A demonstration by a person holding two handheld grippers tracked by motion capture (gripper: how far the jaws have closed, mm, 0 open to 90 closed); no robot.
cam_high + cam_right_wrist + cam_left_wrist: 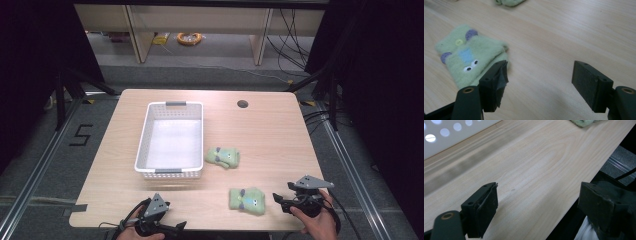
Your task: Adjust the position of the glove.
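Green fuzzy mittens, two of them, lie on the wooden table (270, 130), and the likely aim, judging from the layout alone, is to get them into the white perforated basket (172, 106) that stands left of the table's centre. The near mitten (247, 200) rests close to the front edge, right of the middle, its long axis running roughly along that edge; the far mitten (222, 157) lies just beside the basket's right wall, towards its front corner. The right gripper (278, 199) hovers at the front right corner with its jaws spread apart and holding nothing, and the near mitten lies just to its left. In the right gripper view that mitten (470, 58) sits ahead and left of the gap, its edge passing behind the left jaw, so the tongs would have to shift left to straddle it. The left gripper (176, 227) waits at the front edge below the basket, jaws likewise parted and empty, with a green mitten's edge (584, 122) well off. The right hand (320, 222) is clearly the nearer one.
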